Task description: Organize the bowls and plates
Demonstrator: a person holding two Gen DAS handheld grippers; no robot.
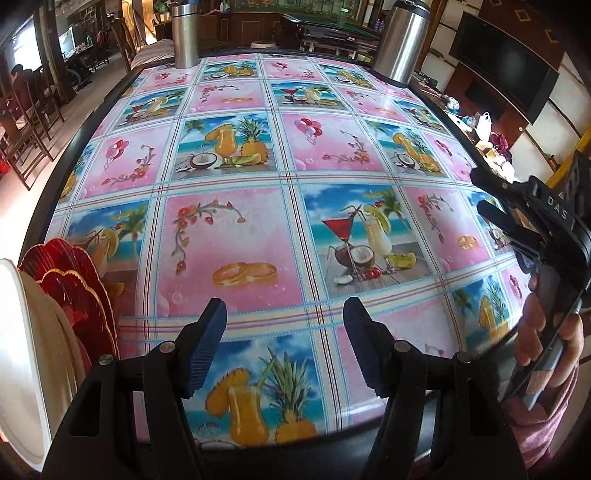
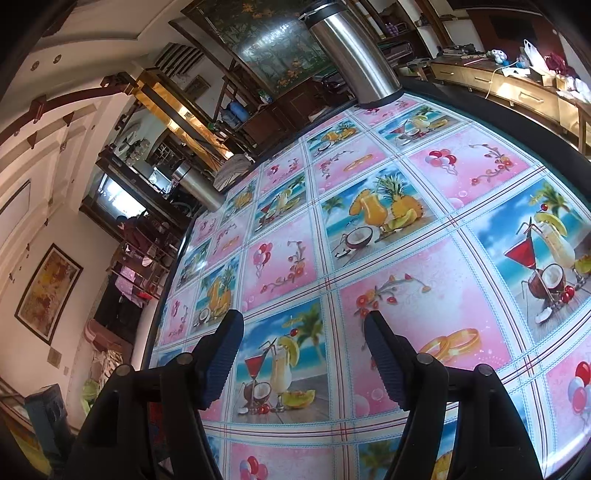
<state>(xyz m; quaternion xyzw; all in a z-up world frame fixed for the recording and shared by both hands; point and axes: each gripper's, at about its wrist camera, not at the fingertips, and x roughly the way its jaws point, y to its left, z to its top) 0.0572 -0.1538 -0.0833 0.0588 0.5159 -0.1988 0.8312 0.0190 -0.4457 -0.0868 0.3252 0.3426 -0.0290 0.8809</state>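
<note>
In the left wrist view, red scalloped plates with gold rims [image 1: 79, 295] stand on edge at the near left of the table, with a white bowl or plate [image 1: 26, 350] on edge just left of them, partly cut off. My left gripper [image 1: 284, 325] is open and empty, right of the dishes, above the patterned tablecloth [image 1: 236, 236]. My right gripper [image 1: 484, 194] shows at the right edge, held in a hand, jaws apart. In the right wrist view my right gripper [image 2: 303, 332] is open and empty over the tablecloth [image 2: 406, 295]; no dishes show there.
Two steel flasks stand at the table's far edge, one left [image 1: 184, 35] and one right [image 1: 402, 40]; the right one [image 2: 354, 55] and the left one [image 2: 199, 184] also show in the right wrist view. Chairs [image 1: 26, 125] stand left of the table. A sideboard [image 2: 517, 88] lies to the right.
</note>
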